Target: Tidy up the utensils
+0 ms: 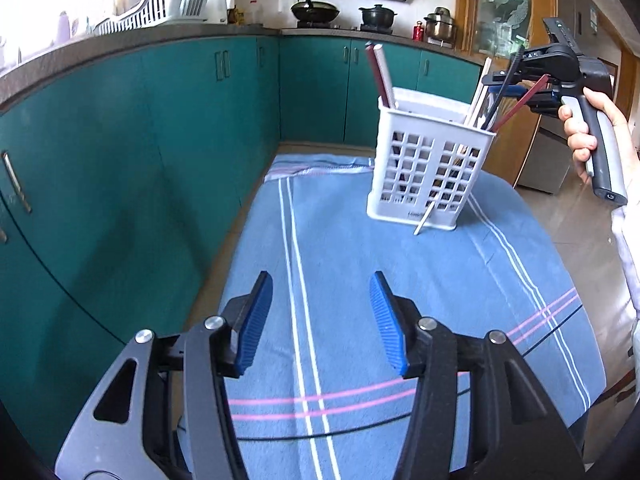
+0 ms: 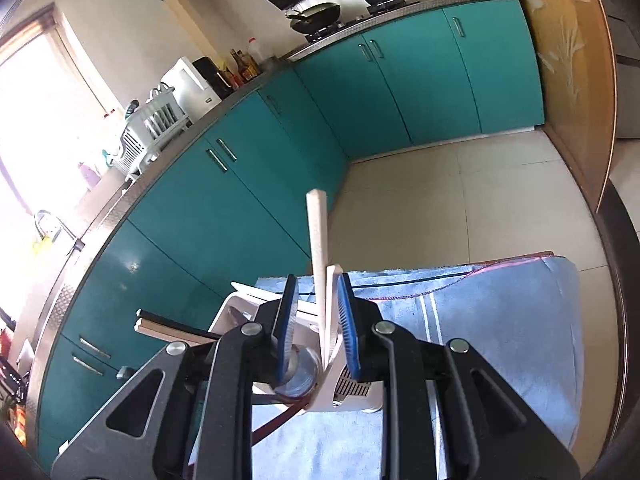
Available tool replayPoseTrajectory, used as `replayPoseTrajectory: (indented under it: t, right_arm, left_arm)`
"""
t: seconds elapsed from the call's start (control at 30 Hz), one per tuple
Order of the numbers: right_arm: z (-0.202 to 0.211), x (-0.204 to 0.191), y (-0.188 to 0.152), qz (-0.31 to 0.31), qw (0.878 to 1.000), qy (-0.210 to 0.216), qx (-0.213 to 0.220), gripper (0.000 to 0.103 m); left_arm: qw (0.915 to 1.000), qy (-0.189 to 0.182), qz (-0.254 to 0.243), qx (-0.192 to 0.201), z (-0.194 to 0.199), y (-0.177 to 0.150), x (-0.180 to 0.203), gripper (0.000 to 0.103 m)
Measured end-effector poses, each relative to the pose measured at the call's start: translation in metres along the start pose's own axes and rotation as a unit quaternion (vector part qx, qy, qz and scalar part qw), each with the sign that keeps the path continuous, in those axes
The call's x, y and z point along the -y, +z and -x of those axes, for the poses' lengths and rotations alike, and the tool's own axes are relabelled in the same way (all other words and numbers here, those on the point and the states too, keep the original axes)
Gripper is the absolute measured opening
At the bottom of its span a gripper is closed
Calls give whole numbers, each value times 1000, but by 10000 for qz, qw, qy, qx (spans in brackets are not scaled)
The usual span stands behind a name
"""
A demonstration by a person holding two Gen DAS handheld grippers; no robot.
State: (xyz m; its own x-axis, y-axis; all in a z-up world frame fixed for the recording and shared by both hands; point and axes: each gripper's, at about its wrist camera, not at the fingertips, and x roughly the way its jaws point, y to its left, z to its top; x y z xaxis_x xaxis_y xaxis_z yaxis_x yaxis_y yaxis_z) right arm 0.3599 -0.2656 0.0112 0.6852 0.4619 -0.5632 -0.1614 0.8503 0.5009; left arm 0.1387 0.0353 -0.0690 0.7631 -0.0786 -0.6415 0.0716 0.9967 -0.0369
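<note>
Both jaws differ: the left gripper [image 1: 320,324] is wide open and empty over the blue cloth [image 1: 360,280], while the right gripper [image 2: 316,320] has a narrow gap around white chopsticks [image 2: 318,248] above the white holder [image 1: 424,168]; whether it pinches them I cannot tell. Chopsticks stand nearly upright, ends up. Better lower them straight, then release.

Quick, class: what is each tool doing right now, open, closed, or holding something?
Left tool: open, holding nothing.
Right tool: white chopsticks between its fingers above the holder; grip cannot be told.
</note>
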Motion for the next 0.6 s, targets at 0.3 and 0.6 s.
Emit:
replayPoseTrajectory:
  t: [0.3, 0.6]
  right_arm:
    - [34, 2, 7, -216, 9980, 233, 551, 1]
    - [20, 1, 5, -58, 9997, -135, 173, 11]
  left_arm:
    - [9998, 32, 133, -175, -3, -10, -12, 50]
    - [9997, -33, 115, -228, -4, -13, -6, 51]
